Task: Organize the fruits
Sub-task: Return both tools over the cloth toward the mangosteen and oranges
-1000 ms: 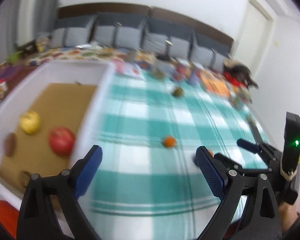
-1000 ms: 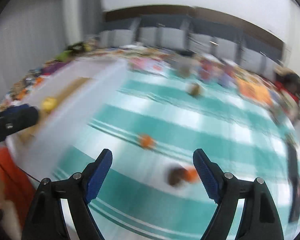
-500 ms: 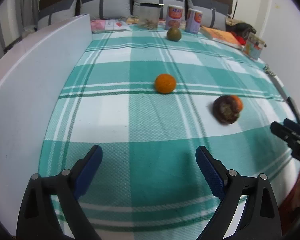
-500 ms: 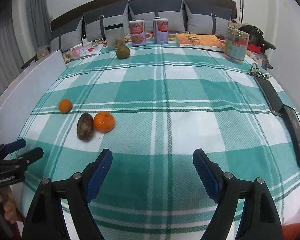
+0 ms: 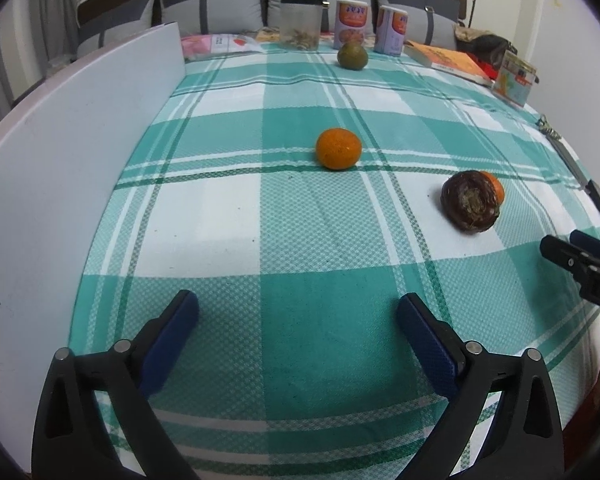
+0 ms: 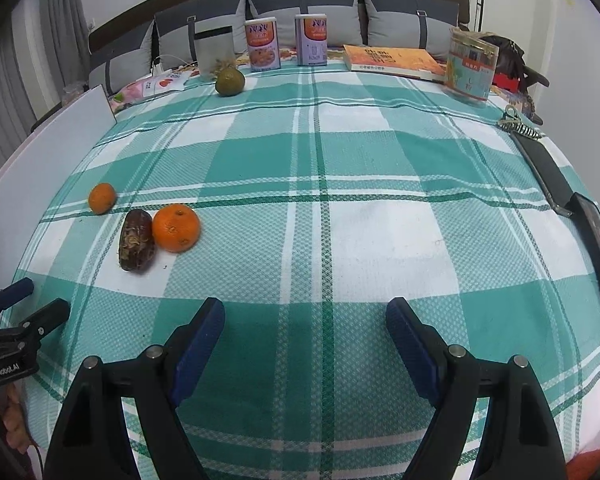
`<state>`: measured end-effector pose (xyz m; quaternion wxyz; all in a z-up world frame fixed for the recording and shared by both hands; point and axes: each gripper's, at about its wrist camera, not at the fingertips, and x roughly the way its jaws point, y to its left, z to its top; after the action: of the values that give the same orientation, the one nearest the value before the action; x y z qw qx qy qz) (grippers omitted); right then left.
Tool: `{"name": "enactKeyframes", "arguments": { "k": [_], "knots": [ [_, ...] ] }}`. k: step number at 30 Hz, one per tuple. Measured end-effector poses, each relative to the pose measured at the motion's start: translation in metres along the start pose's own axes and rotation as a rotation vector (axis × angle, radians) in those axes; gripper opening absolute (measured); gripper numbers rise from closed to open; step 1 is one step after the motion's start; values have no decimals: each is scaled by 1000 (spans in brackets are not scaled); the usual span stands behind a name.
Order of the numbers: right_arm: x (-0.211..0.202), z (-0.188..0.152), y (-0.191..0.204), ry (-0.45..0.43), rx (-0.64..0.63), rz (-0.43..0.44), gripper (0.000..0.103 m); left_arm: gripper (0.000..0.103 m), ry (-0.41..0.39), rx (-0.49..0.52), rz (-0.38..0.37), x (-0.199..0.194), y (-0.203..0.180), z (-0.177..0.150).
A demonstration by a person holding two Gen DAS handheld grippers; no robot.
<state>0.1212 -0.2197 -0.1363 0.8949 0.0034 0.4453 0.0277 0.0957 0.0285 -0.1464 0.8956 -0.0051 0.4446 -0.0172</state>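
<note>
The left tool hangs over the checked cloth with its jaws spread, having just opened wider, and nothing between them; the right tool is likewise spread and empty. Taking the white box wall as landmark, the small orange lies nearest it, the brown fruit touching a larger orange farther off, and the green fruit beyond its far end. I would straddle the small orange squarely with the left tool, close gently so it cannot roll, then lift clear over the wall.
</note>
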Motion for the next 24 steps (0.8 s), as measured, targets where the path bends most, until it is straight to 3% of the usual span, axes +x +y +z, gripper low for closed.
{"name": "enactKeyframes", "arguments": {
  "k": [24],
  "knots": [
    [7, 3, -17, 0, 39, -61, 83, 102, -1, 6, 0, 1, -1, -1]
  ]
}}
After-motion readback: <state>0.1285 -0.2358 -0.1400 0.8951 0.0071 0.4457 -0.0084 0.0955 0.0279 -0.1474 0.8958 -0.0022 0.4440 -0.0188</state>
